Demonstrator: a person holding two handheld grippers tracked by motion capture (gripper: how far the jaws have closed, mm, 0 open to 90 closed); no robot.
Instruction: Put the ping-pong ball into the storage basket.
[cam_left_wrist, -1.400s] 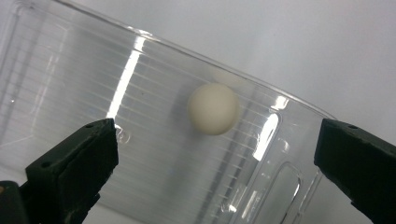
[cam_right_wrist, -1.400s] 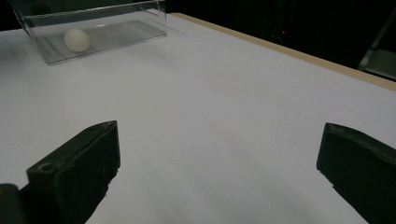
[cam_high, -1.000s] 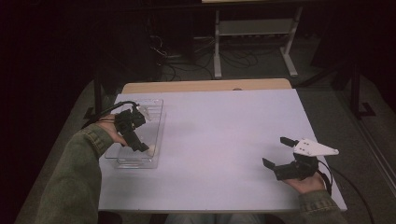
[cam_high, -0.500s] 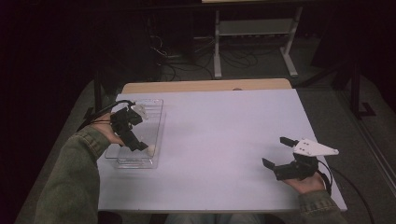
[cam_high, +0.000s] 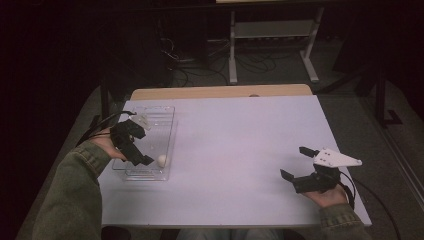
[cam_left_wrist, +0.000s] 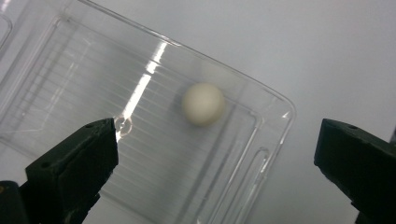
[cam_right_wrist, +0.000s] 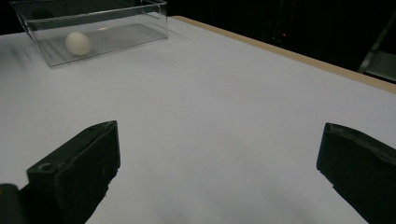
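White ball (cam_left_wrist: 203, 103) below splayed left hand-held gripper (cam_left_wrist: 215, 154)

A white-topped table (cam_high: 235, 145) with a wooden far edge carries a clear plastic tray (cam_high: 165, 120) near its left side. A small white ball (cam_high: 162, 160) rests inside the tray at its near end

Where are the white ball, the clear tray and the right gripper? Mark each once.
white ball (cam_left_wrist: 203, 103), left gripper view, its middle.
clear tray (cam_high: 170, 127), high view, right wall.
right gripper (cam_high: 298, 162), high view, between its fingertips.
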